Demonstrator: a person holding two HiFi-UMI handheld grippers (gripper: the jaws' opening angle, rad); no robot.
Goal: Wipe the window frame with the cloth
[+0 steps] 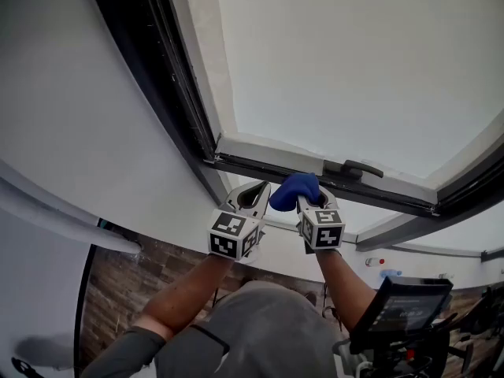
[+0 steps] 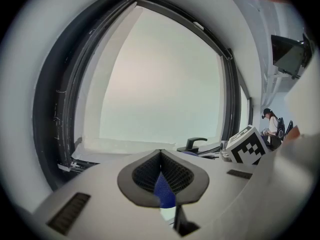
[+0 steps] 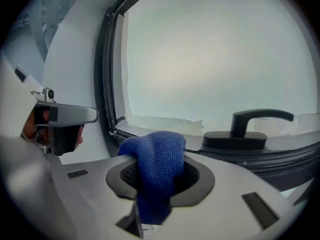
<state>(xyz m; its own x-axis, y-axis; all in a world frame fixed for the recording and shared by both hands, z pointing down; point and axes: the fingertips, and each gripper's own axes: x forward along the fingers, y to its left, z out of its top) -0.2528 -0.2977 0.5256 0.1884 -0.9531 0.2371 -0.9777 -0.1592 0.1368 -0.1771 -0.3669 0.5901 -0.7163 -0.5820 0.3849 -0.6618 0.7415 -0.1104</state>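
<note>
White wall surrounds a dark window frame [image 1: 268, 169] whose pane is a blank, pale glow; nothing beyond it can be made out. Most of the cloth [image 1: 295, 191] is hidden: only a bunched blue hump shows, right at the frame's bottom rail and close to the black handle [image 1: 352, 168]. Whether it touches the rail is hard to tell. Its long axis runs roughly along that rail, from the left tongs [image 1: 253, 194] across to the right tongs [image 1: 315, 203]. The right tongs are clamped on it, the fabric draped over one pad and hanging down through the gap, its end cut off. The left tongs are closed at the tips, with a thin sliver of blue pinched between the pads. Black-and-white square markers are the only print; the screen [image 1: 402, 305] in the corner is too small to read.
</note>
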